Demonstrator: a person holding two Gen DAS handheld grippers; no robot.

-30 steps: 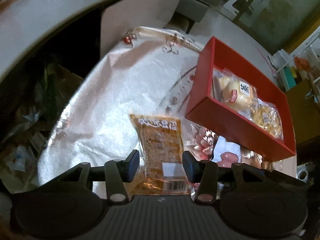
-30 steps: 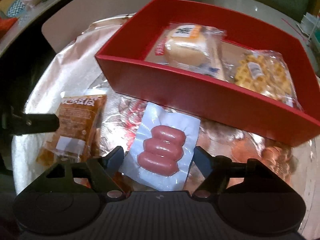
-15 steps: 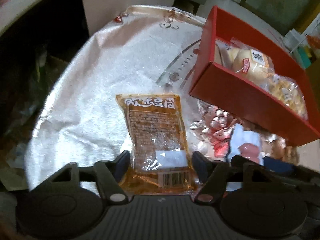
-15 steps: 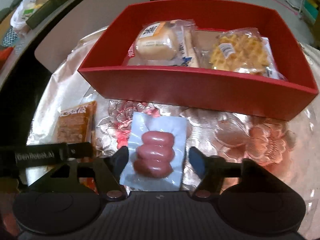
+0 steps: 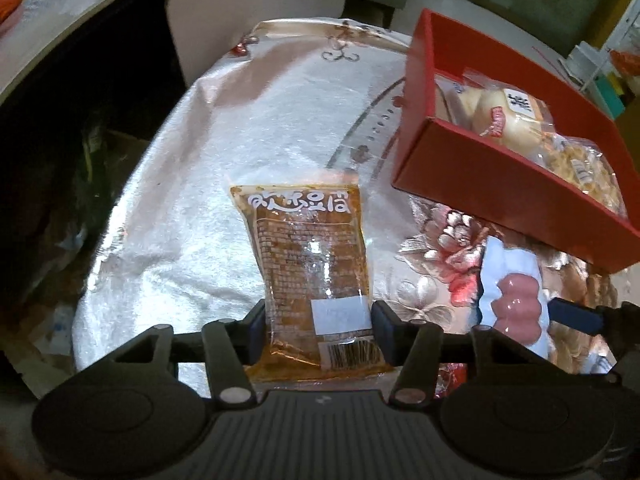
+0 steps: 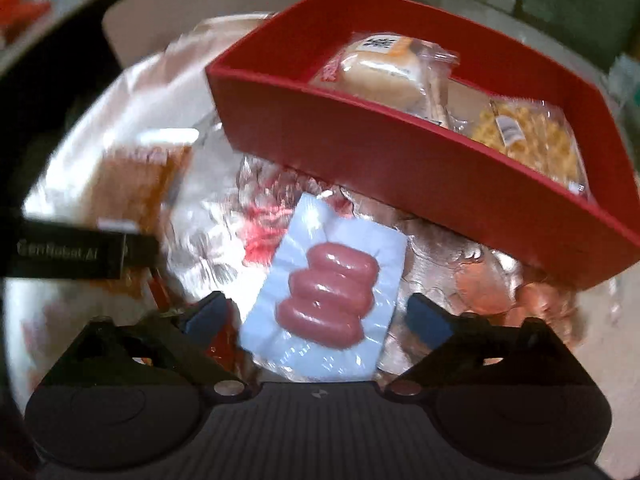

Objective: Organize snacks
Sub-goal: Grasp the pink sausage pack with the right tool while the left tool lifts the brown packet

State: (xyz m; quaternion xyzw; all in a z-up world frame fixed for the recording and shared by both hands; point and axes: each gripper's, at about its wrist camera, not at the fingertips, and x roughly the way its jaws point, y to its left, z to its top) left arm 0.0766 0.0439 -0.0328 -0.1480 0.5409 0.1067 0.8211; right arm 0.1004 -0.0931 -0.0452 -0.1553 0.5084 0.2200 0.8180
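A shiny cloth (image 5: 256, 152) with pink flowers (image 5: 452, 248) covers the table under the gripper. Past its far edge stands a pale chair back (image 5: 256, 12). Far off to the left runs a curved counter (image 5: 80, 20).

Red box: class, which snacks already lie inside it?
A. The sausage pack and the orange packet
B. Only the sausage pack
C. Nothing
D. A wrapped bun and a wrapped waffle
D: the red box holds the wrapped bun and the wrapped waffle; the sausage pack lies outside on the tablecloth.
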